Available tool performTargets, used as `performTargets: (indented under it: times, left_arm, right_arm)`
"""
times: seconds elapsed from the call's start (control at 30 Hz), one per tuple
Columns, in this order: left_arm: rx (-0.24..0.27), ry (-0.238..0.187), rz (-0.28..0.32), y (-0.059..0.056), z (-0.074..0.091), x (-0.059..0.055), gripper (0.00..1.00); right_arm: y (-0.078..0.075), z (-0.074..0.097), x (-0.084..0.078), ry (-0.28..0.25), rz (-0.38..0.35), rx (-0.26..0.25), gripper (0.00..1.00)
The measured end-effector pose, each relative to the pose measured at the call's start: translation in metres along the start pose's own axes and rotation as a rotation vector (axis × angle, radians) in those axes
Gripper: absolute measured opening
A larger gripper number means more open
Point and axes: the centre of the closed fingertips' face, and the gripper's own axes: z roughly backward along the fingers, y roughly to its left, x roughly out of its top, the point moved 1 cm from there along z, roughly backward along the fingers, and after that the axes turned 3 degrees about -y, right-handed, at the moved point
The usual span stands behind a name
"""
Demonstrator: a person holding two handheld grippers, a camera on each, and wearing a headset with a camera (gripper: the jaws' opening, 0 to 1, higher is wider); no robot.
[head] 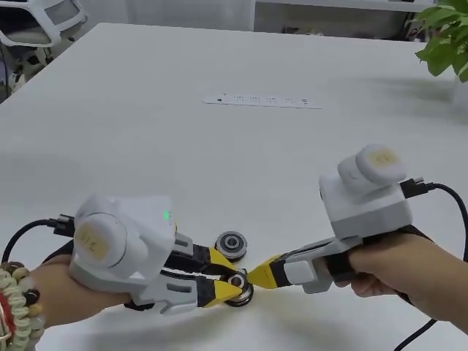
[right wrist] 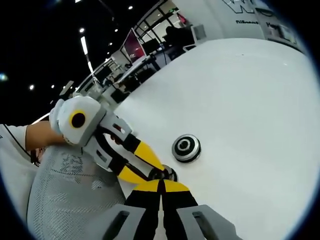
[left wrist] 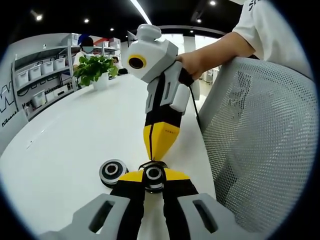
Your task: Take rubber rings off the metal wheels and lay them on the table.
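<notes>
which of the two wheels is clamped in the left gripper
The wheel nearer the person, between the left gripper's yellow jaws; the other wheel sits free on the table just beyond it.

2 small metal wheels, near edge of worktop point(head: 219, 161). Free wheel point(head: 231, 245): lies flat, black rubber ring point(right wrist: 174, 148) on rim. Second wheel point(head: 239, 281): just nearer, flat, clamped betw. left gripper point(head: 235, 280) fingers.

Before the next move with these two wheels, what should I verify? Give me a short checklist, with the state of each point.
1. Left tongs clamp the near wheel: ok.
2. Right tongs shut at that wheel's rim: ok.
3. Ring caught in right tongs: cannot tell.
4. Far wheel lies flat, out of both tongs: ok.
5. Bare table ahead for the ring: ok.
</notes>
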Motion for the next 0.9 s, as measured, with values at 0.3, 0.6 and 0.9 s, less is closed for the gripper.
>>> performTargets:
  times: [0.3, 0.6, 0.9]
  left_arm:
    - [0.012, 0.002, 0.006, 0.001, 0.000, 0.000, 0.07]
    - [0.022, -0.001, 0.029, 0.002, 0.000, 0.000, 0.07]
    - [0.012, 0.046, -0.009, 0.001, -0.001, 0.002, 0.07]
  right_arm:
    - [0.003, -0.003, 0.004, -0.012, 0.034, 0.006, 0.00]
    - [-0.003, -0.001, 0.002, -0.005, 0.027, -0.023, 0.00]
    - [-0.006, -0.001, 0.001, -0.001, 0.046, -0.036, 0.00]
